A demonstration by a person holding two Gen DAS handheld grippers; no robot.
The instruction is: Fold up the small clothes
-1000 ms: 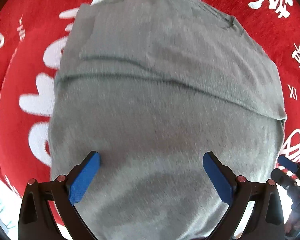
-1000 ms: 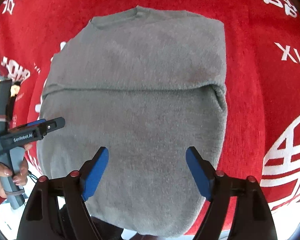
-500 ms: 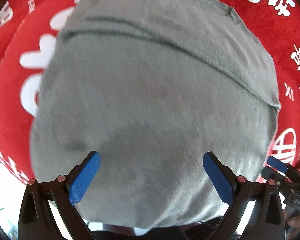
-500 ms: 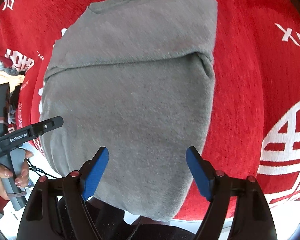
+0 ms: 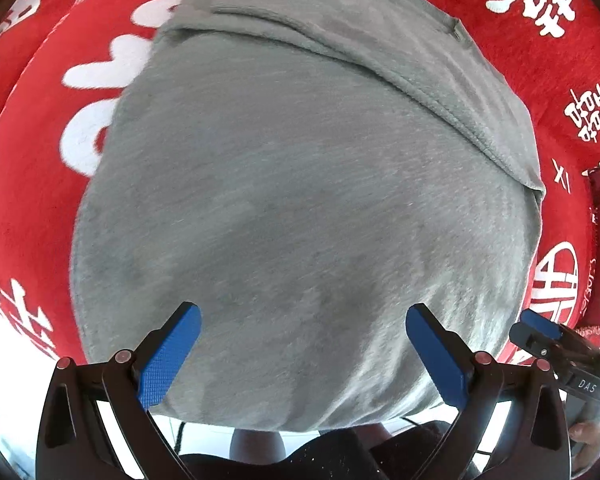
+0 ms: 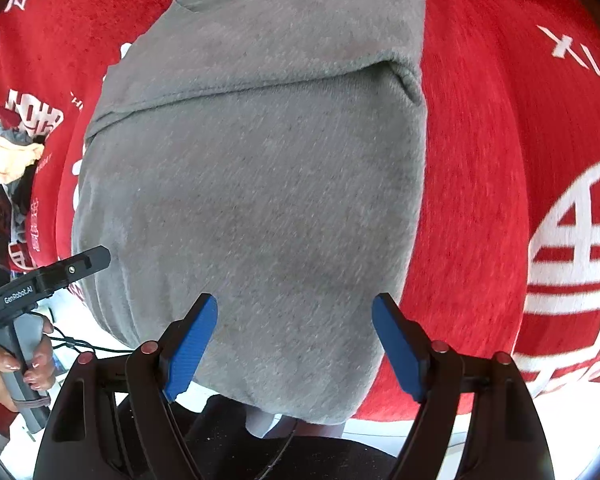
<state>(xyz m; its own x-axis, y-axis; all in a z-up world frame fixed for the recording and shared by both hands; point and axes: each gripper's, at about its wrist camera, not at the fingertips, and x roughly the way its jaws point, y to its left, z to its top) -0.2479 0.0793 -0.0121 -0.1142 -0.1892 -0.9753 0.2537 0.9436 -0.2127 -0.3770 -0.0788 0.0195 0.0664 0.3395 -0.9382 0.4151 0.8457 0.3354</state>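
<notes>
Spilling past the cloth (image 6: 500, 160) edge, grey jumper (image 6: 260, 180) hem hidden; both tongs (image 5: 302, 344) (image 6: 294, 336) spread, empty.

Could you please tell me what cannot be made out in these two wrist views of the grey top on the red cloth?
- Grey top: near hem in both views, hidden behind each hand-held gripper's frame.
- Its sleeves: folded under, out of sight.
- Red cloth: white print partly covered by the top, cut off by the fisheye edge.
- Pile of clothes: right wrist view, cut by the left edge, too small to identify.
</notes>
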